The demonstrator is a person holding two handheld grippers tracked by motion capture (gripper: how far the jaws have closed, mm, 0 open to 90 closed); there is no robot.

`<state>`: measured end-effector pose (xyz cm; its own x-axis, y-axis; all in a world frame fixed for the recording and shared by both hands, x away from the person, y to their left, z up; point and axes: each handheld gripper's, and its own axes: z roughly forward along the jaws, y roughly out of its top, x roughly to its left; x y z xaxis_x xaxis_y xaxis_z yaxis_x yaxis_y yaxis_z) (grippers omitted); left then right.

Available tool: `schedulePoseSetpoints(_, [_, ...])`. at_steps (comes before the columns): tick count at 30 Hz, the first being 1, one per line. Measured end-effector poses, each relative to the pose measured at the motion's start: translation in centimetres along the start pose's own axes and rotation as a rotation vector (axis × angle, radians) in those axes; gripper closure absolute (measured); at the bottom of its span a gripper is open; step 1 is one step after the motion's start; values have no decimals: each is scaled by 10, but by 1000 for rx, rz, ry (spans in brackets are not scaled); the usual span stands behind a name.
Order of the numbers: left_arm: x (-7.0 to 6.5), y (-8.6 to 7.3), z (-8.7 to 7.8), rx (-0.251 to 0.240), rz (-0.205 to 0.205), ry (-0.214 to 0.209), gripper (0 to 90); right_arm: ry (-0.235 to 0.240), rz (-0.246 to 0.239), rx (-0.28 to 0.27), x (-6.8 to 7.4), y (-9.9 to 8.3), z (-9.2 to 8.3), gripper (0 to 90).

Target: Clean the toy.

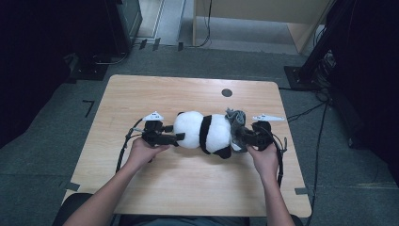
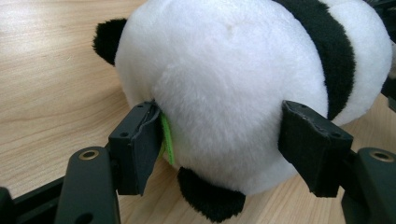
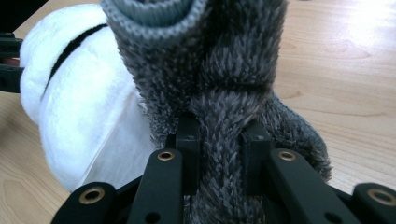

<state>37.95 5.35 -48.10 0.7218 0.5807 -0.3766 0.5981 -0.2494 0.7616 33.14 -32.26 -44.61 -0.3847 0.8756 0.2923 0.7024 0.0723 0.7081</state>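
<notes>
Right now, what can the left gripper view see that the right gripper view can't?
The left gripper view alone shows a green tag beside one pad and the panda's black ear, with the left gripper clasping the white head. The right gripper view alone shows the grey fuzzy sock, which the right gripper pinches. Both show the panda toy and the wooden table.

A light wooden table (image 1: pixel 155 94) with rounded corners and a round dark cable hole (image 1: pixel 227 92) near its far edge stands on grey carpet (image 1: pixel 56 150). Black tape marks (image 1: pixel 88 107) dot the floor, cables (image 1: pixel 306 113) trail at the right, and pale wooden furniture (image 1: pixel 263 16) sits beyond, flanked by dark, shadowed equipment.
</notes>
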Motion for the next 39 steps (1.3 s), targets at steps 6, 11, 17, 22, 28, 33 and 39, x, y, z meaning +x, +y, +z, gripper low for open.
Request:
schedulePoseSetpoints(6, [0, 0, 0, 3, -4, 2, 301, 3, 21, 32, -6, -4, 7, 750])
schedulePoseSetpoints(11, [1, 0, 1, 5, -10, 0, 294, -5, 33, 65, -8, -6, 14, 753])
schedulePoseSetpoints(17, [1, 0, 1, 9, -17, -1, 286, -3, 46, 77, -8, -7, 23, 757])
schedulePoseSetpoints(22, [2, 0, 1, 9, -21, -3, 285, -1, 55, 79, -9, -7, 30, 760])
schedulePoseSetpoints(28, [3, -1, 1, 4, -26, -11, 282, -10, 54, 129, -9, -10, 40, 761])
schedulePoseSetpoints(33, [2, -1, 1, 3, -20, -3, 280, -28, 36, 174, -10, -12, 48, 760])
schedulePoseSetpoints(39, [0, -1, 1, 19, 11, 9, 280, -68, 28, 149, -13, -5, 31, 757])
